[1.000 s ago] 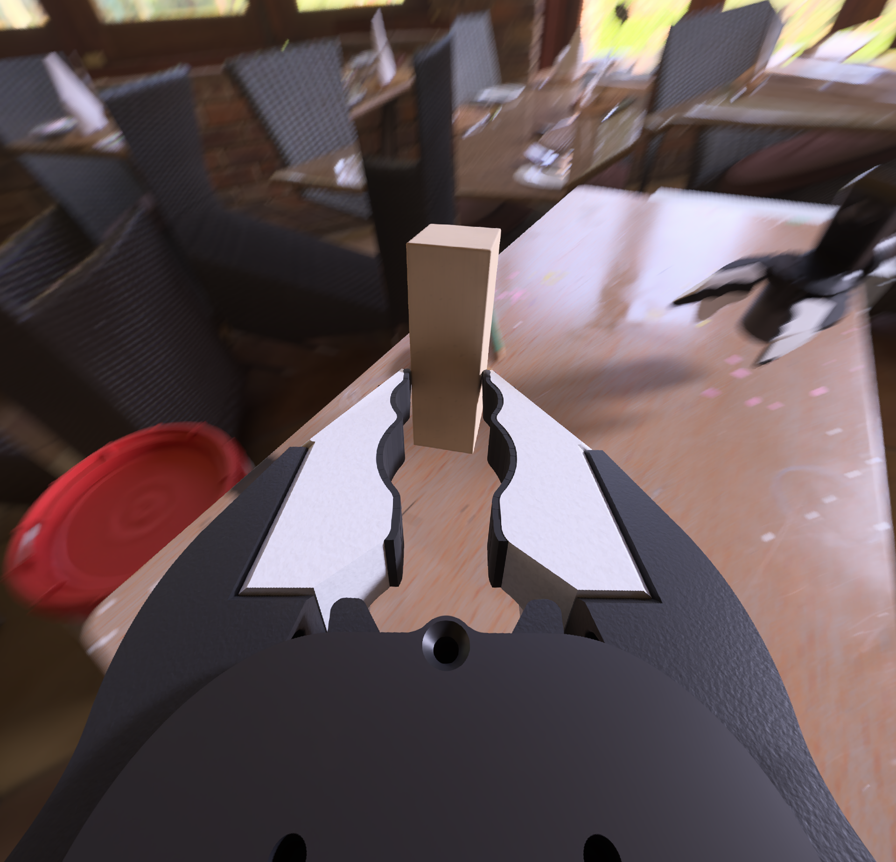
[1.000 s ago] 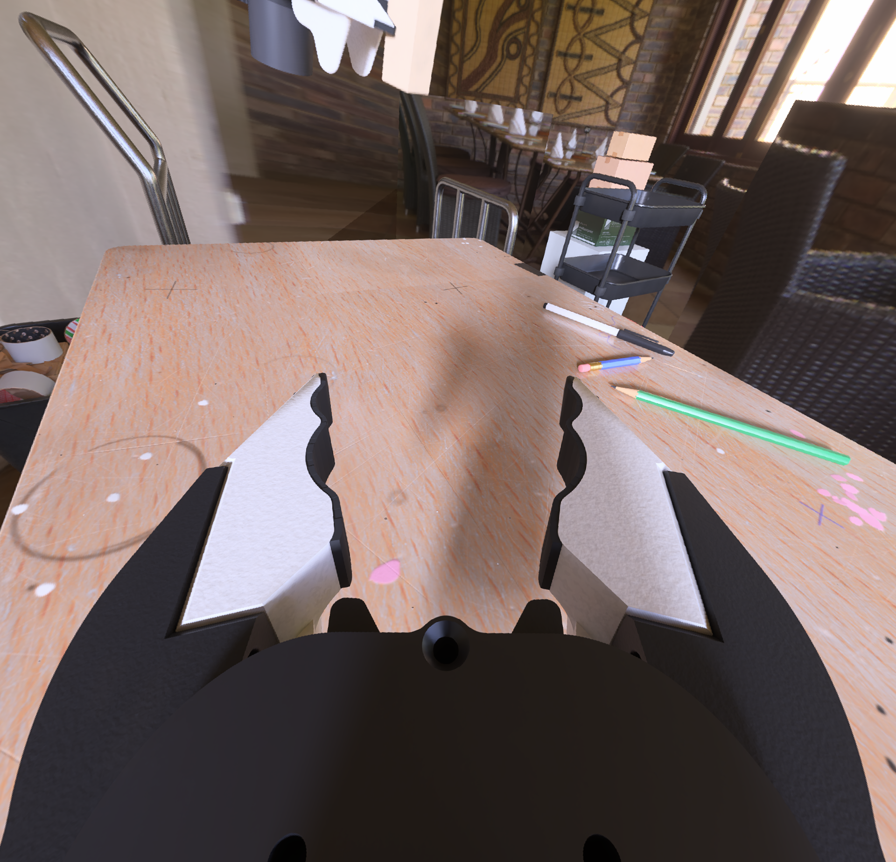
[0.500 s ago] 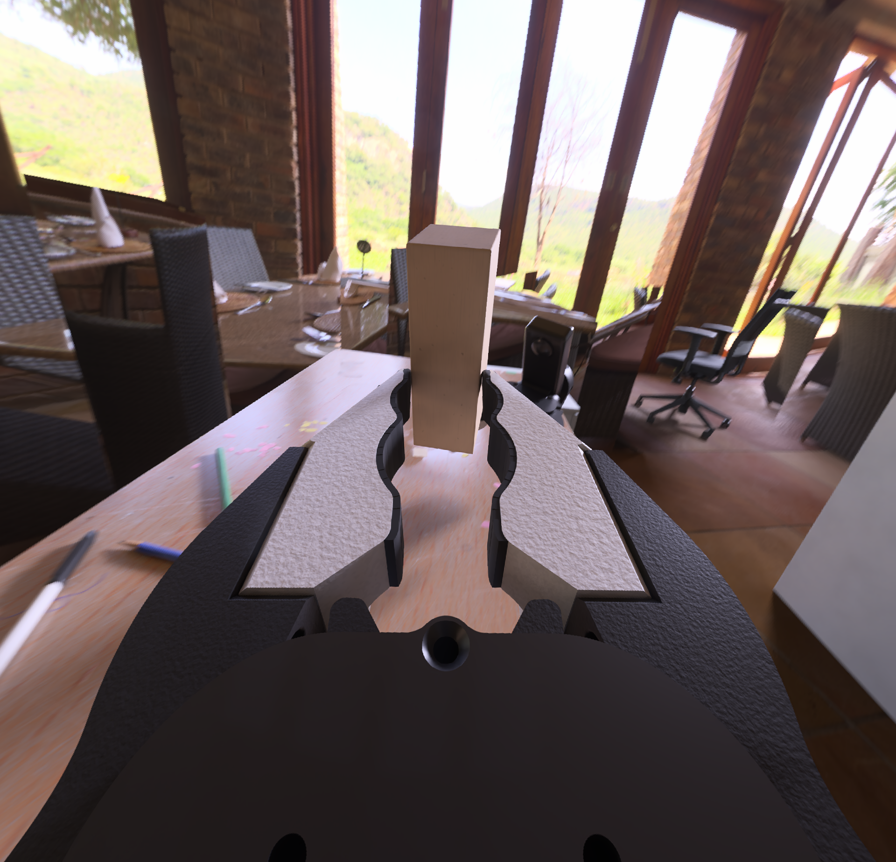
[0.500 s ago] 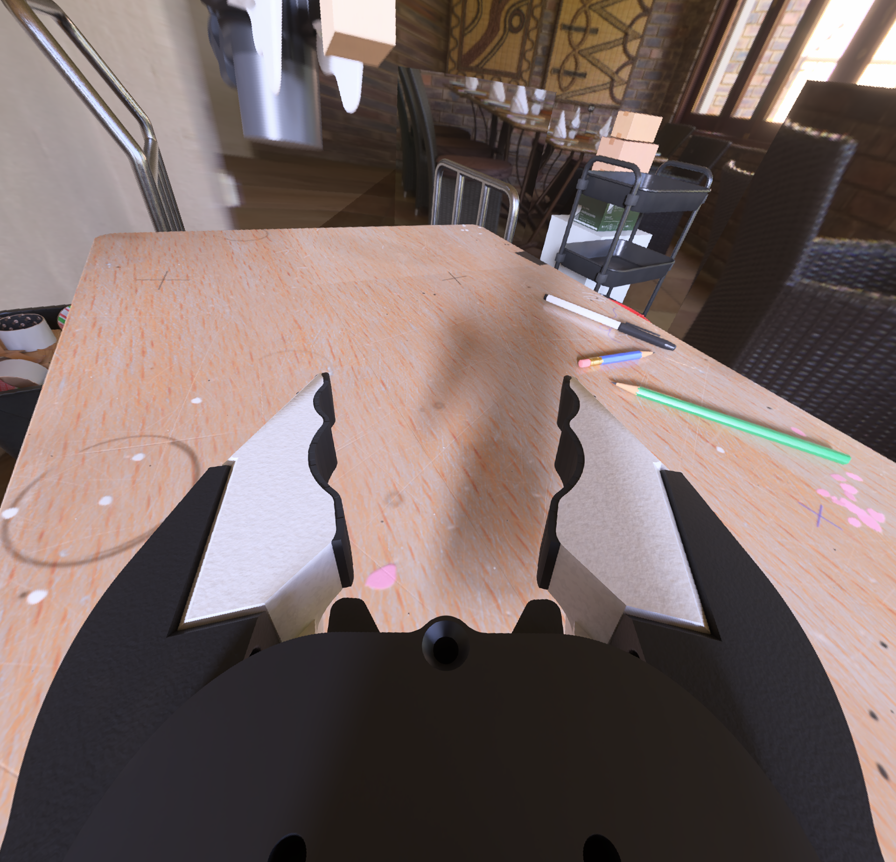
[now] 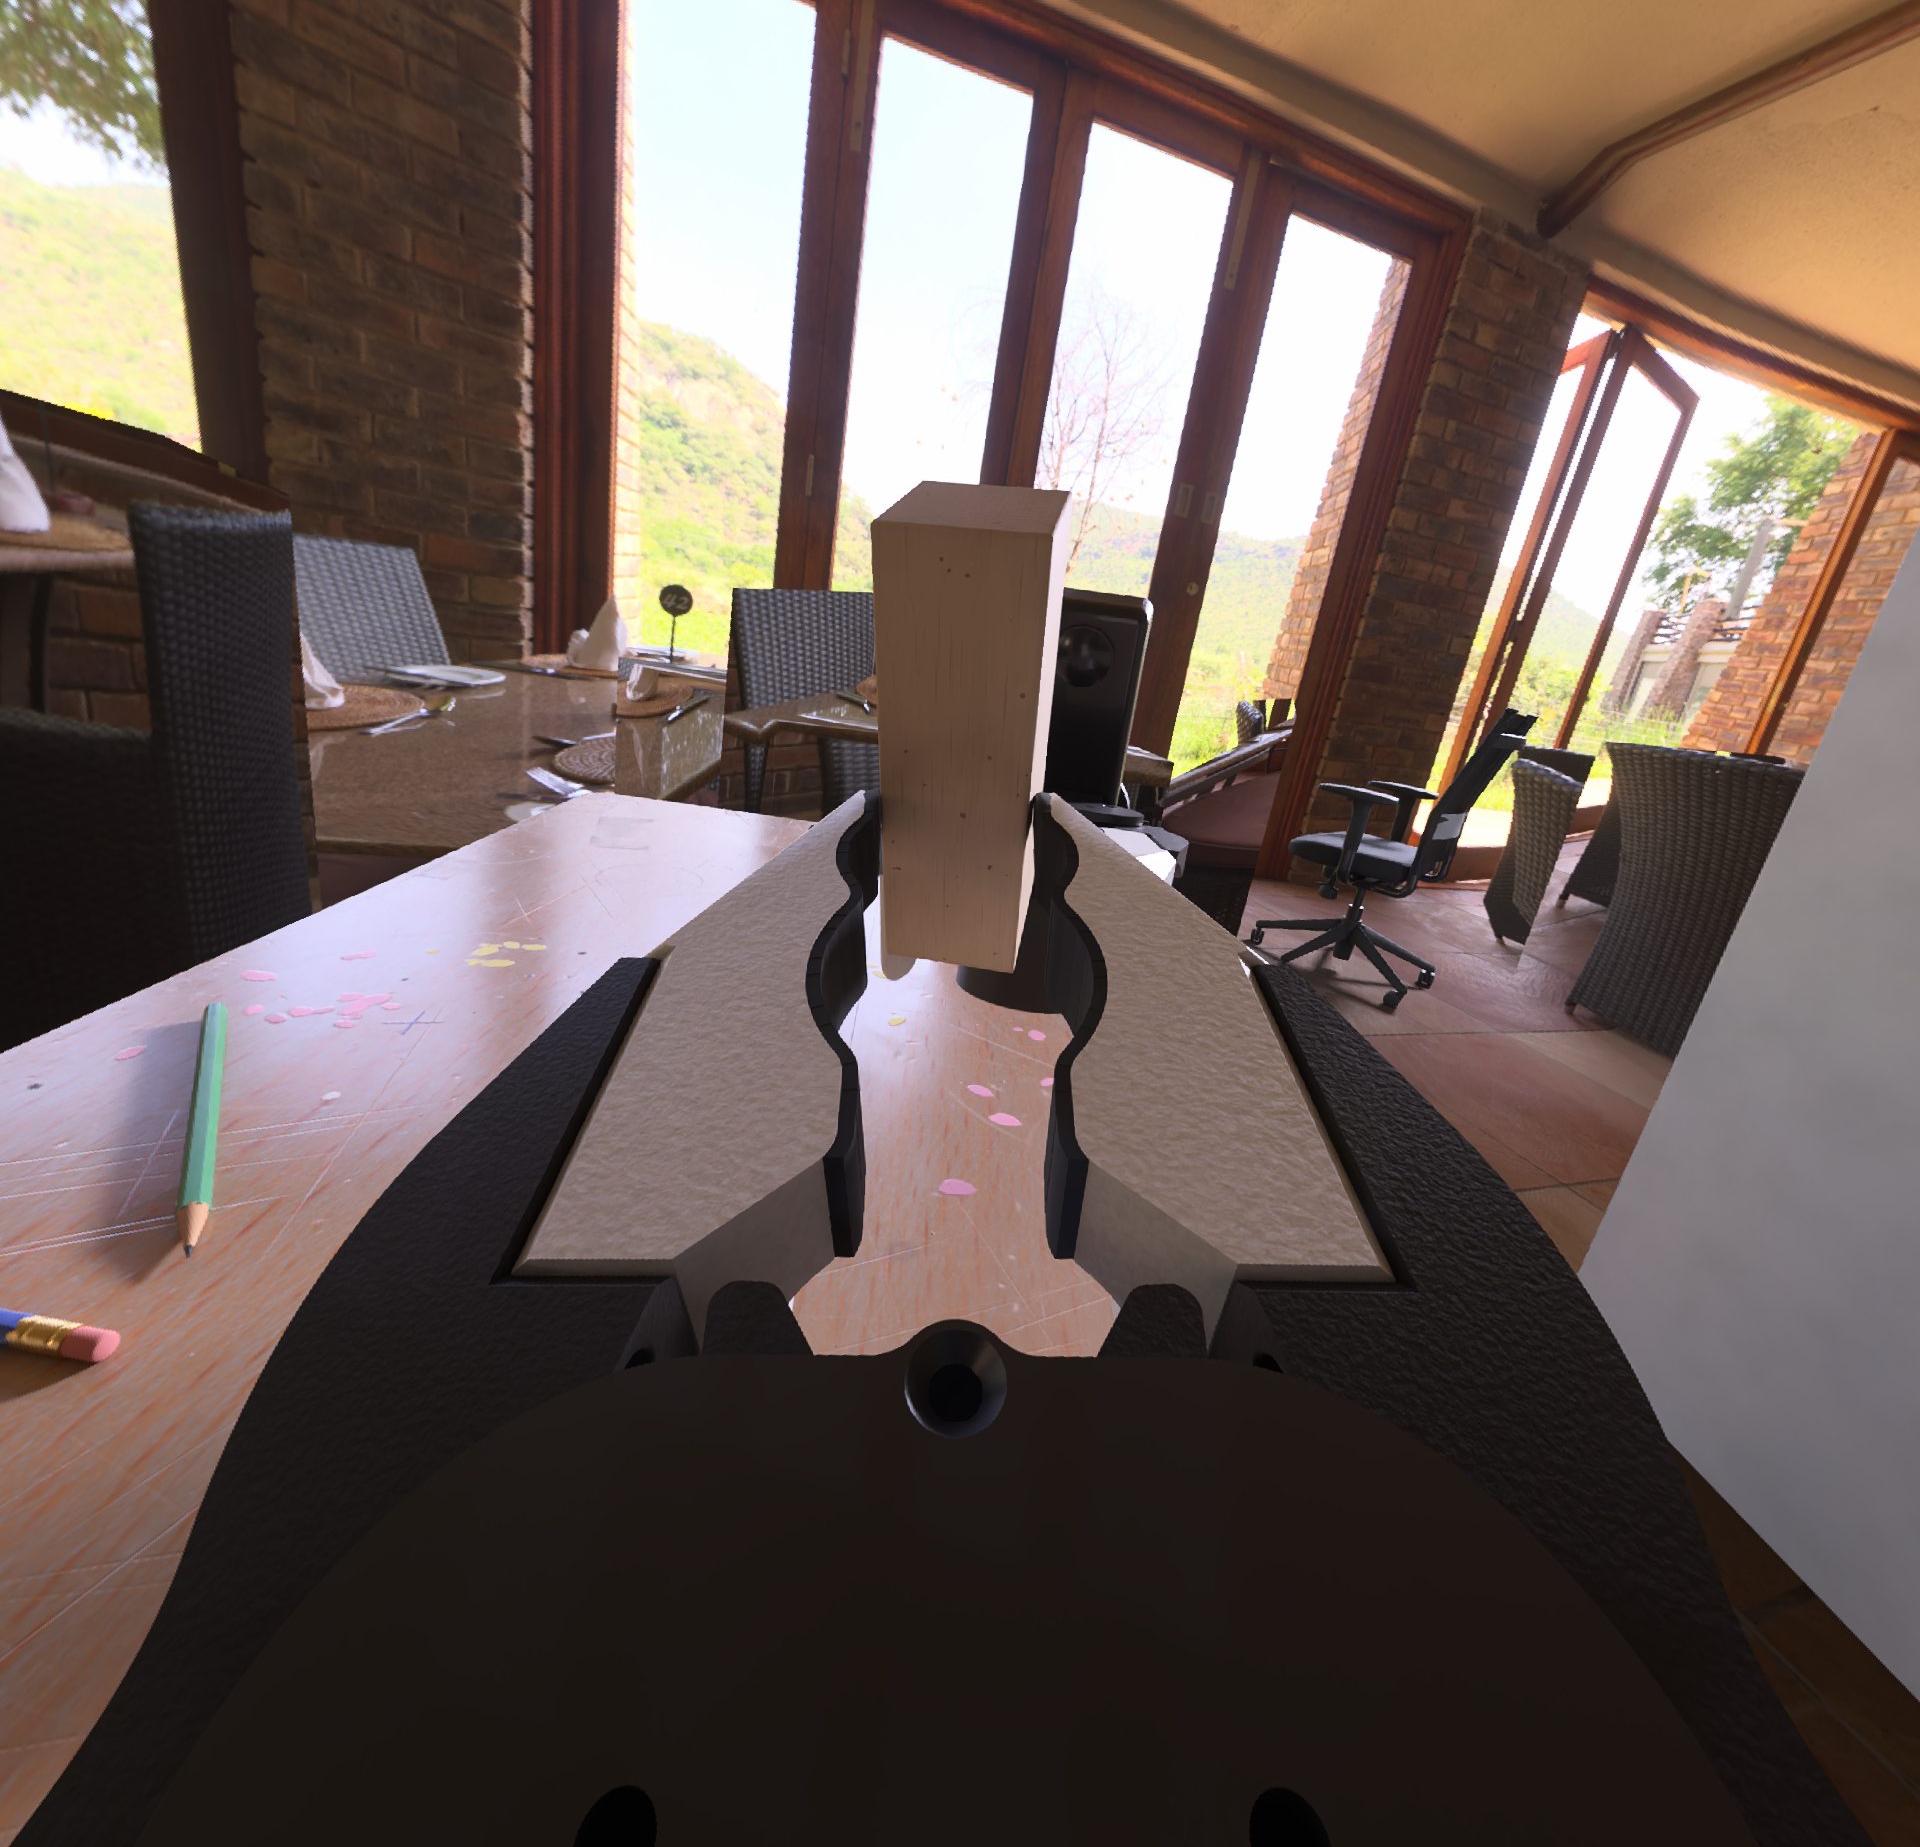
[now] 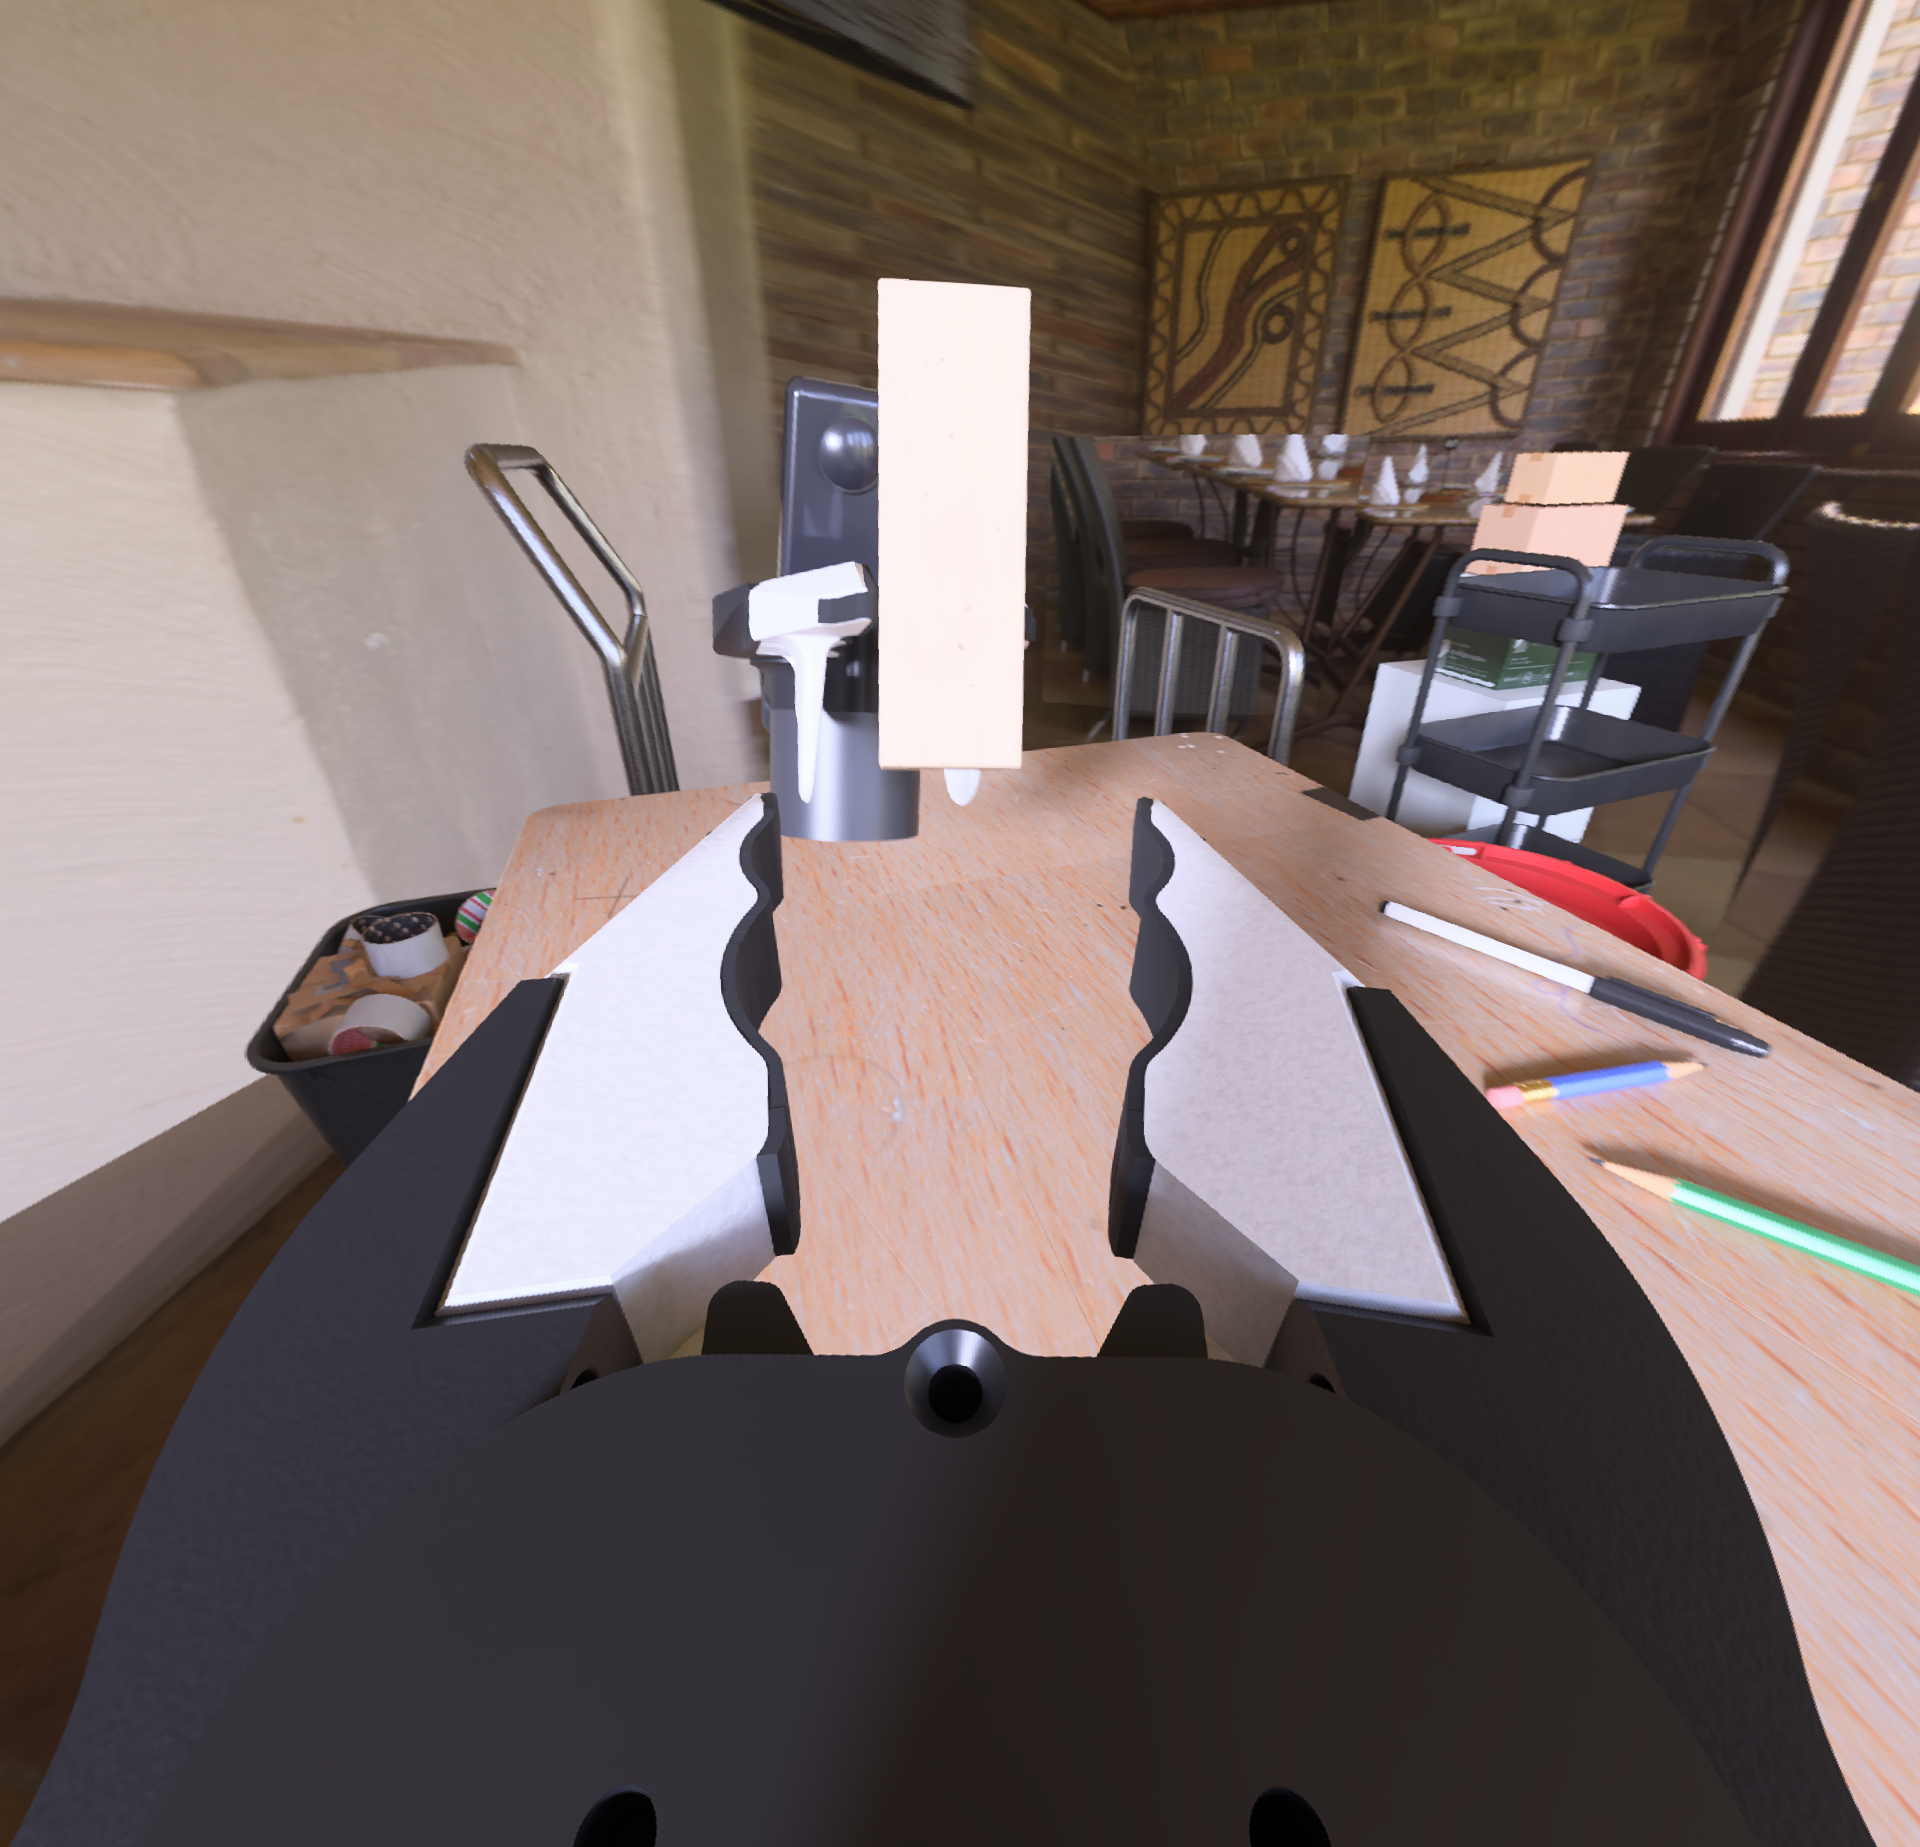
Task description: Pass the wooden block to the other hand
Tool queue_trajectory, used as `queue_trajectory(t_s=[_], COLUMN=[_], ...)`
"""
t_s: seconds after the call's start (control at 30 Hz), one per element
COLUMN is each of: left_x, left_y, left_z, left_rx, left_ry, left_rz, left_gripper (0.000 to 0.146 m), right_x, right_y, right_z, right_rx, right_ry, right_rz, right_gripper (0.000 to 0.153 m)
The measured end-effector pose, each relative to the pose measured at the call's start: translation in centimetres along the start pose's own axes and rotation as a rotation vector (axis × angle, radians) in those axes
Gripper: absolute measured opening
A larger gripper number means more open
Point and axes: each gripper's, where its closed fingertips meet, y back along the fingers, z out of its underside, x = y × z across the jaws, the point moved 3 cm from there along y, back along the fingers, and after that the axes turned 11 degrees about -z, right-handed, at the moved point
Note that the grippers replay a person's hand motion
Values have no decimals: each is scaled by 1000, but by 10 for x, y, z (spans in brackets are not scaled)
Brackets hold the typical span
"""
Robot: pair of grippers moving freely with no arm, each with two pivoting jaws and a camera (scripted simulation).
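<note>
Left tongs (image 5: 956,852) clamped on the wooden block's (image 5: 961,727) lower end; right tongs (image 6: 954,821) apart — rigid, likely light, its upper half free to grip.

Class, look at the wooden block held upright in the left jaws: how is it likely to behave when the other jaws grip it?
The wooden block looks rigid with flat faces, so it probably grips squarely without bending. It is pinched low, leaving its taller upper part free, so it might pivot if nudged. Its smooth surface may slip slightly.

wooden block (image 5: 961,727): pale smooth wood | table (image 6: 966,1018): scratched wood | left gripper (image 5: 958,821): matt black, grainy white pads
</note>
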Motion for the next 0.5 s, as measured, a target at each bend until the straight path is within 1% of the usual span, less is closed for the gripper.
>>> queue_trajectory(t_s=[0.13, 0.17, 0.23, 0.3, 0.37, 0.47, 0.5], left_x=[2, 2, 3, 4, 5, 5, 4], left_y=[-1, -1, -1, -1, 0, 3, 3], left_z=[4, 5, 7, 10, 14, 20, 23], left_rx=[-2, -4, -10, -33, -71, -146, -189], left_ry=[1, 1, -3, -28, -72, -122, -147], left_rz=[4, 5, 15, 23, 24, 24, 22], left_gripper=[29, 29, 29, 29, 29, 69, 76], right_x=[0, 0, 0, 0, 0, -2, -3], right_y=[-14, -16, -16, -14, -11, -3, -1], right_z=[2, 2, 2, 3, 5, 10, 13], right_rx=[-6, -8, -10, -55, -132, -319, -397], right_ry=[-7, -1, 26, 55, 92, 156, 162], right_rz=[-23, -26, -35, -48, -58, -91, -116], right_gripper=[57, 52, 31, 30, 30, 30, 30])
